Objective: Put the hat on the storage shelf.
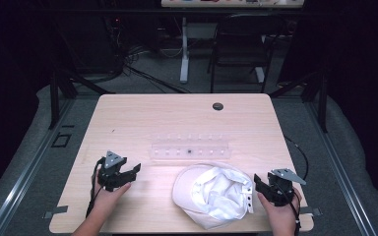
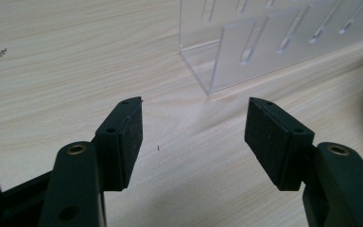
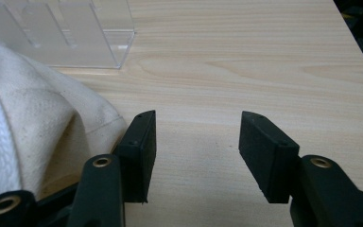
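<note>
Cap [image 1: 212, 195] is what your two claws are flanking, lying on the near half of the table [image 1: 128, 118], crown down and hollow side up, with its brim pointing toward your left and its strap end with the snap holes turned toward your right. Your right claw [image 3: 197, 142] is standing spread wide with nothing between its pads, hovering low over bare wood, and its left jaw is sitting just beside the cap's cloth edge, possibly brushing it; I cannot tell which. Your left claw [image 2: 194, 130] is likewise gaping and empty, pointing at the near corner of the clear rack [image 2: 264, 42], with only a sliver of the cap's brim showing at the far right of its view. In the high view you are holding that left claw [image 1: 134, 172] well apart from the cap and the right claw [image 1: 259, 186] close against its strap side. Beyond the cap, the rack [image 1: 189, 150] is lying across the middle of the table. Judging by the creases, the cap is looking light, soft and floppy, so it is likely going to sag and fold rather than keep its shape. The stitched edge or the strap near your right claw is looking like the firmest cloth to pinch, and the stiffer brim is probably offering your left claw the surest hold.
</note>
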